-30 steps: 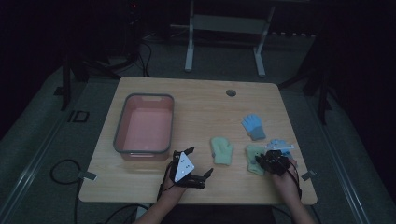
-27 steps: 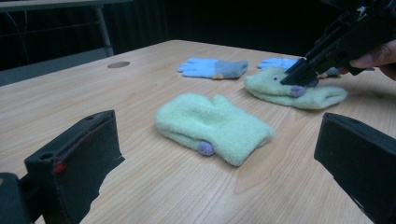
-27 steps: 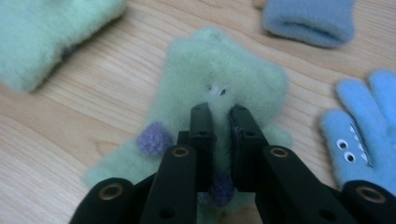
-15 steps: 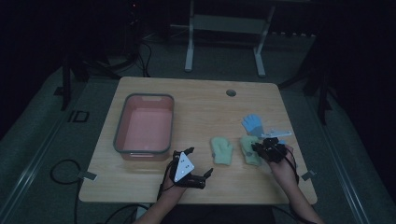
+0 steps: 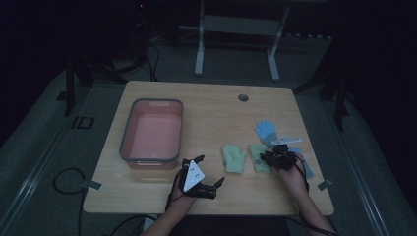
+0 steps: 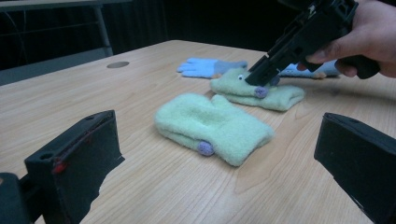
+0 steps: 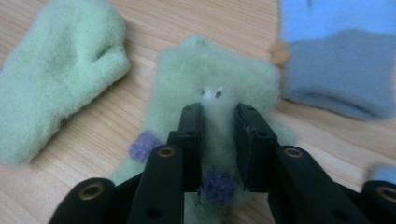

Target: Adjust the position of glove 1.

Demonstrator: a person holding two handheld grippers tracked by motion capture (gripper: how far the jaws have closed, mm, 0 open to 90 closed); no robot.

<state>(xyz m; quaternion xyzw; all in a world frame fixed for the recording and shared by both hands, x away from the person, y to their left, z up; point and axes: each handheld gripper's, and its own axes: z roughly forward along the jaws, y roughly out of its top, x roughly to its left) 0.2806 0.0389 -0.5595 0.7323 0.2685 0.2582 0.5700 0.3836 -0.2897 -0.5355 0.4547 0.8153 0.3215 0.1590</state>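
Two pale green mittens lie side by side on the wooden table (image 5: 206,118). The right green mitten (image 5: 257,158) (image 7: 210,74) has small eyes and purple spots. My right gripper (image 5: 268,157) (image 7: 218,112) is shut on a fold of its fleece; from the left gripper view that gripper (image 6: 258,77) presses down onto the mitten (image 6: 280,95). The left green mitten (image 5: 234,158) (image 6: 215,123) lies flat and free. My left gripper (image 5: 212,170) (image 6: 217,140) rests near the front edge, open wide and pointing at it, nothing between its jaws.
A pink bin (image 5: 157,101) with a grey rim stands at the table's left. A blue glove (image 5: 266,130) (image 6: 210,66) lies behind the mittens, and another blue glove (image 7: 336,70) lies by the right hand. A round hole (image 5: 243,97) marks the far edge.
My right gripper has moved left and a little farther from the person, onto the right green mitten. The left gripper has stayed in place.
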